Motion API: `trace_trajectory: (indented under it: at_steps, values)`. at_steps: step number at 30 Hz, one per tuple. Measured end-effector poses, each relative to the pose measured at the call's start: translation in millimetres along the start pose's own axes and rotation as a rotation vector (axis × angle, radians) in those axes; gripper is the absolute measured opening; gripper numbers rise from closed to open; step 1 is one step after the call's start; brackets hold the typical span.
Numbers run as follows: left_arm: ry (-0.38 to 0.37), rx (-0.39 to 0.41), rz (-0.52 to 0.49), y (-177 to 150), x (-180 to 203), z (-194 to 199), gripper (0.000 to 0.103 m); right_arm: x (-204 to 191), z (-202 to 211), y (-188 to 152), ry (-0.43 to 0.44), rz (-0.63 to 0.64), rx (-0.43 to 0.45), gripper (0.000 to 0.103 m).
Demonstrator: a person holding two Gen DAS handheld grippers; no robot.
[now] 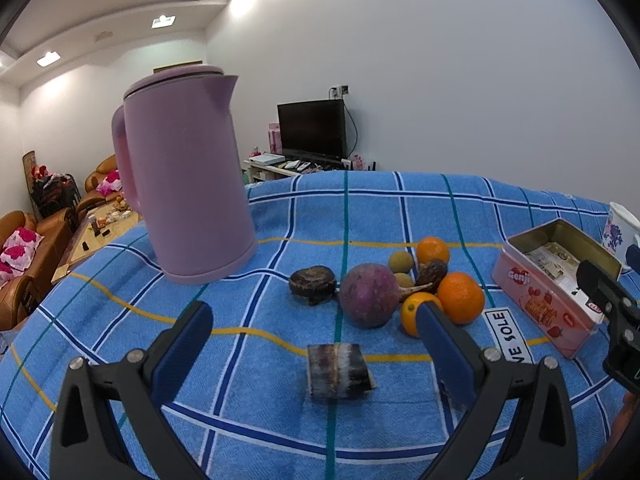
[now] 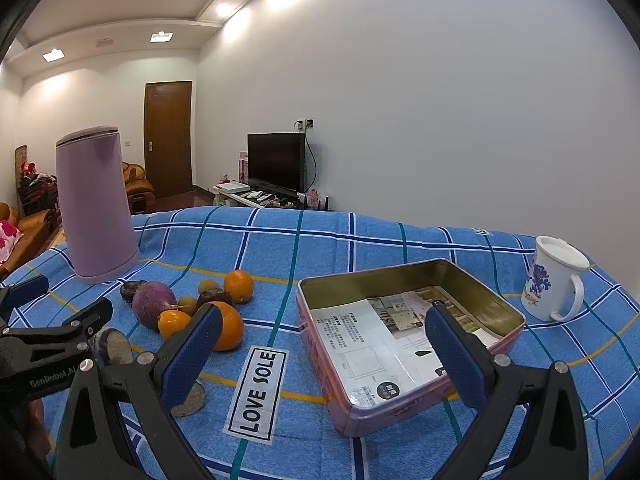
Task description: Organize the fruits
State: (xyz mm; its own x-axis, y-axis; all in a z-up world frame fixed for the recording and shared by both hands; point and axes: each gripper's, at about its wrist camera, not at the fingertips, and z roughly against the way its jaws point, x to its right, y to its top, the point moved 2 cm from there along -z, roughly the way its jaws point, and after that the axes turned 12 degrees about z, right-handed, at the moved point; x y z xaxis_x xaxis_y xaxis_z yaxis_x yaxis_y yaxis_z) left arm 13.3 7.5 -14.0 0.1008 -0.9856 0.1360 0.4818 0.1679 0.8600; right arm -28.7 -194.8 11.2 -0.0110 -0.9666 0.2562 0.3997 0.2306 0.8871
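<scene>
A cluster of fruit is sitting near the middle of a blue checked cloth covering the table. A large purple round fruit is lying at the front of the cluster, with a dark wrinkled fruit just to its left. Three oranges are gathering around it: one at the right, a smaller one in front, partly hidden by a finger, and a third at the back. Small yellowish fruits are nestling between them. A cut dark chunk is lying apart, nearer the camera.

The left gripper is hovering low over the cloth, pointing toward the fruit, its blue-padded fingers spread wide and grasping nothing; the chunk is lying between them.

The right gripper is hovering well to the right, likewise spread wide and empty, aiming at an open pink tin with printed paper lining its bottom.

A white label reading LOVE SOLE is lying between fruit and tin. A white mug is standing beyond the tin, and a pink kettle is standing upright at the far left.
</scene>
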Motion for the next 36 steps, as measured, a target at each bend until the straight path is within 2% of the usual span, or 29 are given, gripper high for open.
trace_trajectory:
  at_steps: [4,8,9,12,15,17,19,23,25,26,30,36]
  values:
    - [0.046,0.000,0.011,6.9,-18.0,5.8,0.103,-3.4,-0.8,0.5,0.046,0.010,0.003,0.102]
    - [0.105,-0.027,0.034,11.5,-50.9,11.2,0.103,-15.2,-2.7,1.5,0.160,0.028,-0.004,0.101]
    - [0.118,-0.037,0.046,10.8,-61.6,13.1,0.103,-20.4,-4.4,2.1,0.194,0.040,-0.013,0.098]
    - [0.137,-0.066,0.053,7.8,-82.2,16.7,0.103,-40.5,-11.5,5.0,0.306,0.092,-0.055,0.080]
    - [0.148,-0.087,0.044,3.6,-93.1,18.8,0.103,-63.8,-22.5,5.8,0.418,0.142,-0.119,0.076]
    - [0.128,-0.108,0.030,1.8,-91.9,18.3,0.103,-77.7,-31.0,3.9,0.471,0.178,-0.168,0.074]
    - [0.103,-0.131,0.008,-0.2,-85.2,16.5,0.103,-89.2,-39.1,0.8,0.508,0.204,-0.218,0.068]
    - [0.045,-0.168,-0.023,-1.9,-65.8,11.2,0.103,-100.1,-56.3,-10.6,0.529,0.230,-0.318,0.060]
    - [0.031,-0.178,-0.032,-2.1,-56.1,10.2,0.103,-102.3,-62.4,-17.4,0.550,0.232,-0.363,0.046]
    - [0.024,-0.182,-0.034,-2.0,-52.0,9.6,0.103,-101.9,-63.3,-18.5,0.549,0.232,-0.371,0.045]
    - [-0.028,-0.221,-0.028,-0.2,-35.0,3.8,0.103,-93.3,-58.9,-19.1,0.560,0.231,-0.367,0.045]
    - [-0.067,-0.299,-0.004,0.3,-10.0,-20.1,0.103,-55.0,-43.5,-3.5,0.546,0.122,-0.254,0.045]
